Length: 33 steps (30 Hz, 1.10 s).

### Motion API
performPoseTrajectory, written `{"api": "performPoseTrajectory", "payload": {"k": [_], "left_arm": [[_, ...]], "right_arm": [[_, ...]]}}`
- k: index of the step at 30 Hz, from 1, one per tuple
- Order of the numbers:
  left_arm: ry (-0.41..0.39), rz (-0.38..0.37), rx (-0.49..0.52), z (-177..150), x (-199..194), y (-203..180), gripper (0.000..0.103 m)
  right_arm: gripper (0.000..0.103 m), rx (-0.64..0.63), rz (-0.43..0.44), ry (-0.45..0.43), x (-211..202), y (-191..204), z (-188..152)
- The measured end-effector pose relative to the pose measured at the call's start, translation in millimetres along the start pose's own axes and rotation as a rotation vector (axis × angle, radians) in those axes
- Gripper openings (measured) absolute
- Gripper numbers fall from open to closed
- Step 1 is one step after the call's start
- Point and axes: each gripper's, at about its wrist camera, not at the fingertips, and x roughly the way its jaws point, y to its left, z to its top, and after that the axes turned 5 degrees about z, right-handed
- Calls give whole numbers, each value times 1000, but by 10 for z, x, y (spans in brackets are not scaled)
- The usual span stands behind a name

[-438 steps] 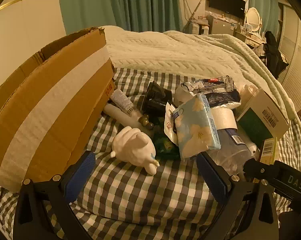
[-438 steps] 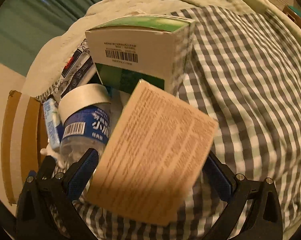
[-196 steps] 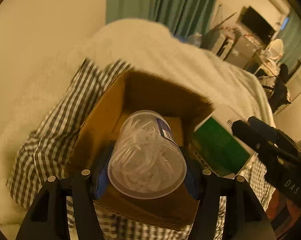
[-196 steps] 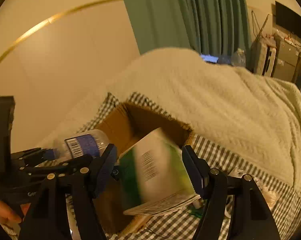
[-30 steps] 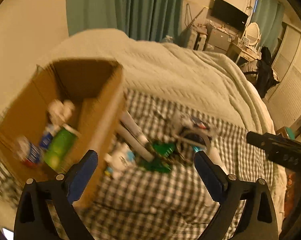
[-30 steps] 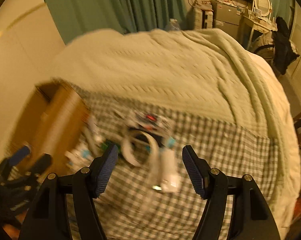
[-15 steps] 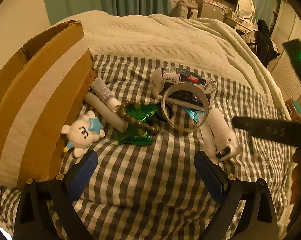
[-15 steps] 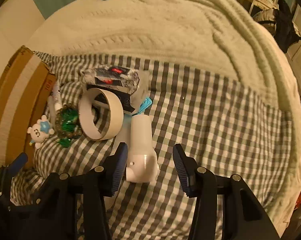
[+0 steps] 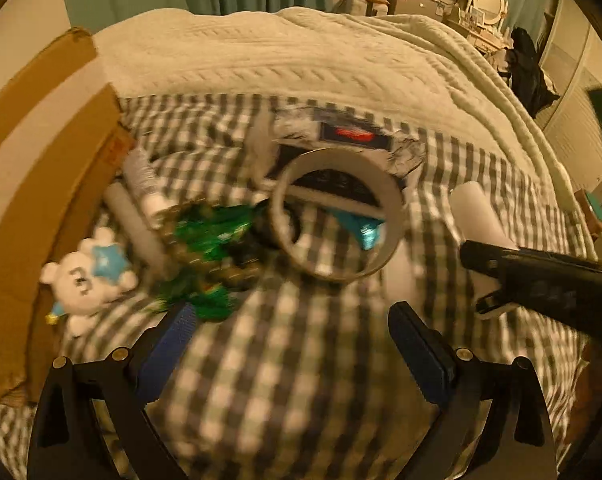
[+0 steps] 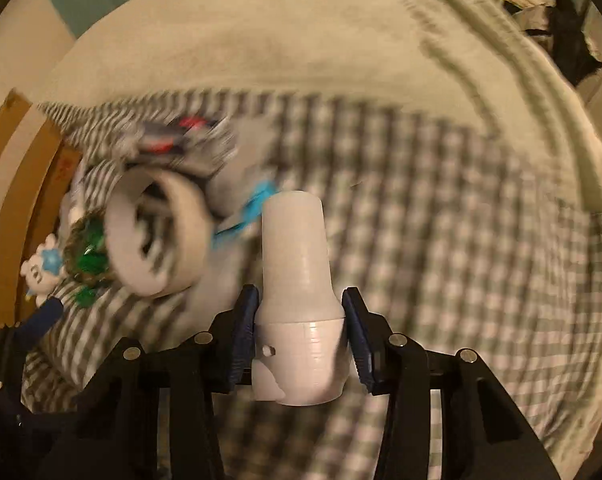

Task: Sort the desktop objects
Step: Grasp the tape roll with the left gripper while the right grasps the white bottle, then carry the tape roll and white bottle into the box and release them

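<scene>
Two grippers work over a checked cloth (image 9: pixel 285 360) spread on a bed. The right gripper (image 10: pixel 299 322) has its blue pads against both sides of a white device (image 10: pixel 299 308), pinching its wider lower body; the narrower end points away toward the cloth's far edge. In the left wrist view the same device (image 9: pixel 475 212) shows near the cloth's right edge, partly behind the right gripper's dark body.

The left gripper (image 9: pixel 291 344) hangs above the near middle of the cloth, fingers spread wide with nothing between them.

Past it a tape roll (image 9: pixel 337 216) stands tilted on its rim at the cloth's centre, leaning against a crumpled dark packet (image 9: pixel 349 140) toward the far edge. A small blue wrapper (image 9: pixel 365 228) shows through and beside the ring. Left of the roll lies a heap of green wrappers (image 9: pixel 209 240), with beads mixed in, too blurred to make out well. Two white tubes (image 9: pixel 141 200) lie between that heap and the cardboard box (image 9: pixel 41 152) on the cloth's left edge. A white bear toy (image 9: pixel 83 276) with a blue star rests just beside the box wall, near the left front.
</scene>
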Motion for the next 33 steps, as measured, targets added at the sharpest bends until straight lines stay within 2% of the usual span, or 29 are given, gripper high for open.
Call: {"api": "performPoseTrajectory", "payload": {"k": [4, 7, 12, 15, 18, 20, 22, 24, 27, 33], "left_arm": [[-11, -38, 10, 125, 61, -150, 99], [-19, -52, -10, 225, 113, -162, 99], [31, -77, -95, 370, 315, -83, 99], [54, -116, -138, 430, 425, -28, 99], [65, -136, -152, 462, 458, -22, 99], [68, -156, -120, 471, 449, -55, 97], [59, -124, -74, 454, 420, -93, 83], [70, -130, -52, 418, 409, -73, 82], [56, -134, -46, 380, 315, -10, 82], [29, -173, -97, 401, -2, 273, 82]], "right_arm": [[43, 144, 70, -34, -150, -507, -24], [43, 221, 82, -26, -114, -781, -144], [43, 255, 130, -21, -69, -959, -283], [43, 261, 127, -14, -84, -1016, -303], [43, 250, 115, -3, -39, -950, -281], [43, 227, 90, -2, 52, -798, -230], [43, 195, 53, -7, 58, -715, -216], [43, 180, 29, -14, 50, -631, -194], [43, 187, 44, -31, -25, -549, -147], [43, 173, 65, -86, -330, -358, -41]]}}
